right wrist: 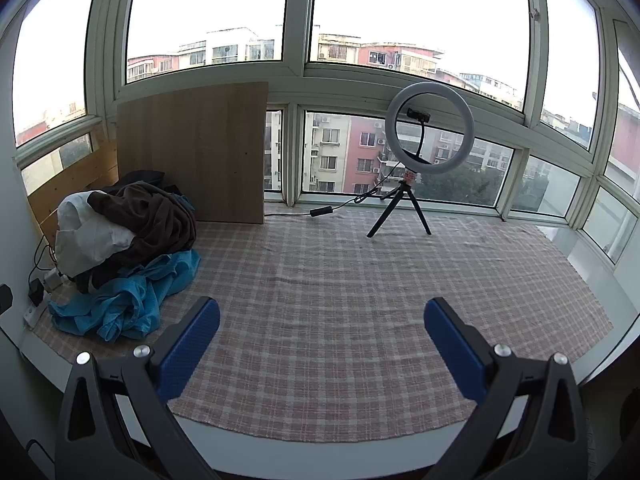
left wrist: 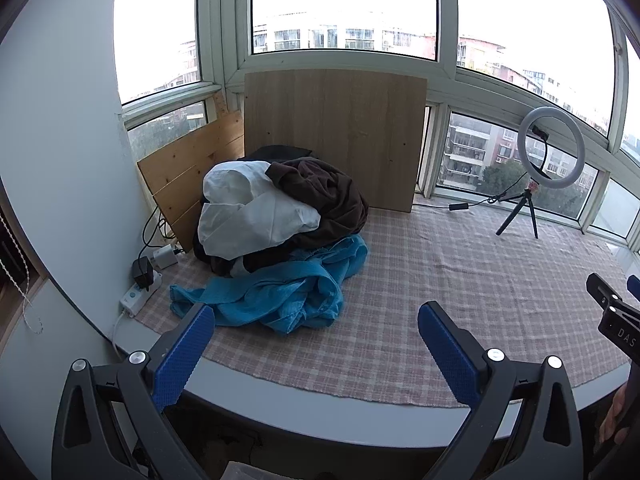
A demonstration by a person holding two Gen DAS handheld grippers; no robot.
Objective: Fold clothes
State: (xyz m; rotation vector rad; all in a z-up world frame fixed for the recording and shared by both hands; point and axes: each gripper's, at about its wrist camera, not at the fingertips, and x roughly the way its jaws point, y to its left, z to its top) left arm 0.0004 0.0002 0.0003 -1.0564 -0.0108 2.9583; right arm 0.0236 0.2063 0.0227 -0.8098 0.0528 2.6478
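A heap of clothes [left wrist: 280, 236] sits at the left rear of a checked cloth [left wrist: 460, 300] spread over a bay-window ledge, with apartment blocks visible through the glass. A blue garment [left wrist: 280, 296] sprawls at the front and bottom of the heap, a brown garment [left wrist: 328, 196] is bundled above it, and a white garment [left wrist: 248, 208] lies crumpled on the heap's left side (all unfolded, none laid flat).

The left gripper [left wrist: 316, 344] hovers over the near edge of the cloth, its blue-padded jaws spread wide and holding nothing; its left finger overlaps the near edge of the blue garment in the left wrist view, though whether they touch cannot be told. The right gripper [right wrist: 322, 340] hangs over the open middle of the cloth, well apart from the heap, its jaws likewise spread and empty; its tip also shows at the right edge of the left wrist view.

Behind the heap a wooden board [left wrist: 336, 136] leans upright against the window, with a paler slatted panel [left wrist: 192, 184] tilted beside it. A ring light [right wrist: 430, 132] on a small tripod stands at the far edge of the cloth, its cable trailing along the sill. A power strip [left wrist: 138, 296] with a black adapter plugged in lies left of the heap, by the wall.
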